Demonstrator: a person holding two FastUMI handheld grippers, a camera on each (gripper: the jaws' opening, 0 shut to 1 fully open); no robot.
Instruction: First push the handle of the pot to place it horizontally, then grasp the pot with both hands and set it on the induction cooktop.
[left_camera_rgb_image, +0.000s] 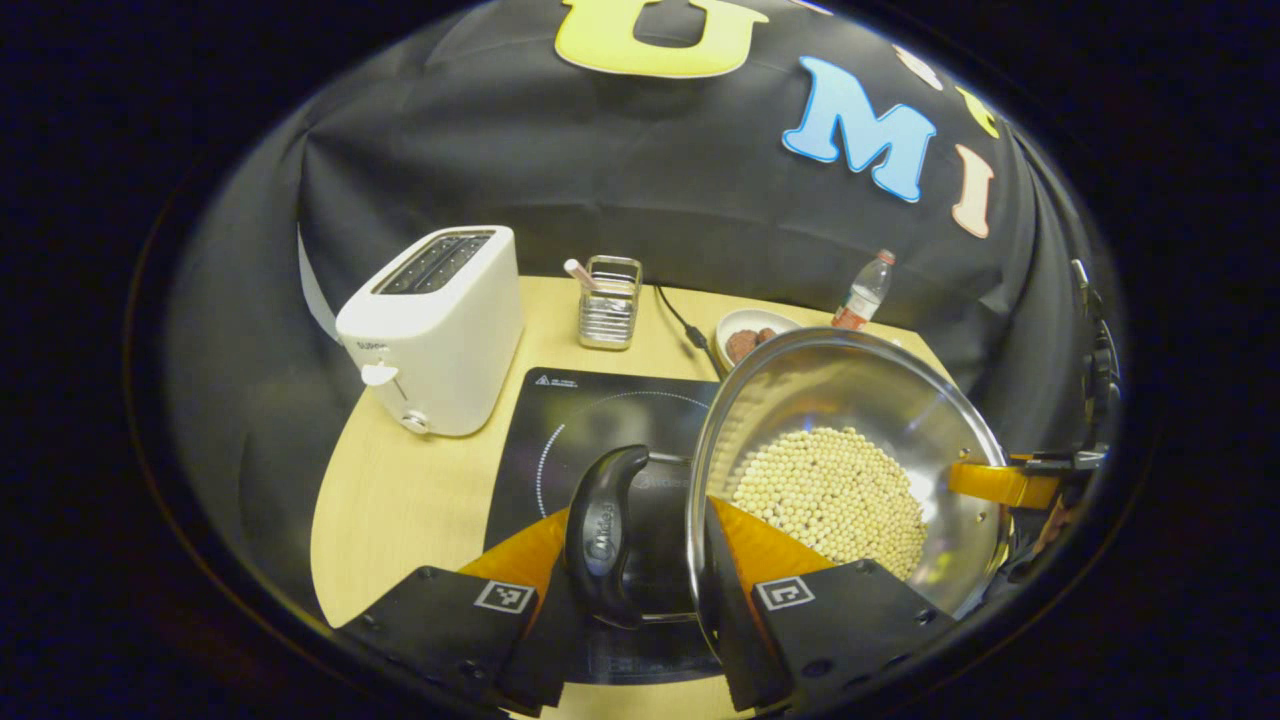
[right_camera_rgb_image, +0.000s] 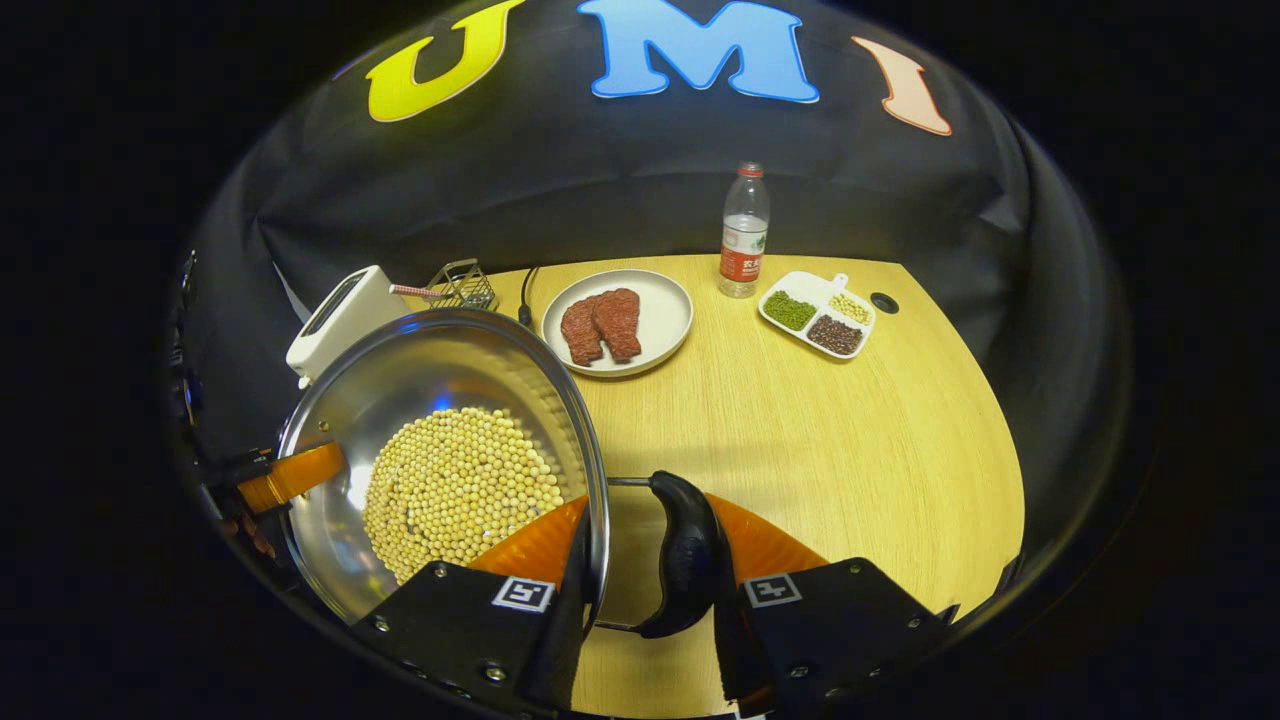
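Now we have the left gripper (left_camera_rgb_image: 640, 590) clamped on one black side handle (left_camera_rgb_image: 605, 530) of the pot (left_camera_rgb_image: 850, 470), above the induction cooktop (left_camera_rgb_image: 590, 410), with the toaster (left_camera_rgb_image: 435, 325) and wire rack (left_camera_rgb_image: 610, 300) beyond. Our right gripper (right_camera_rgb_image: 645, 590) grips the opposite handle (right_camera_rgb_image: 685, 550); farther right on the table (right_camera_rgb_image: 850, 450) stand the plate of meat (right_camera_rgb_image: 650, 320), bottle (right_camera_rgb_image: 744, 230) and divided dish (right_camera_rgb_image: 818, 312).

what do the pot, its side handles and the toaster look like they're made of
Pot: polished metal, likely stainless steel; its inner wall mirrors light and the beans. Handles: glossy black, probably moulded plastic, with smooth rounded edges. Toaster: smooth white casing, seemingly plastic, though painted metal can't be ruled out.
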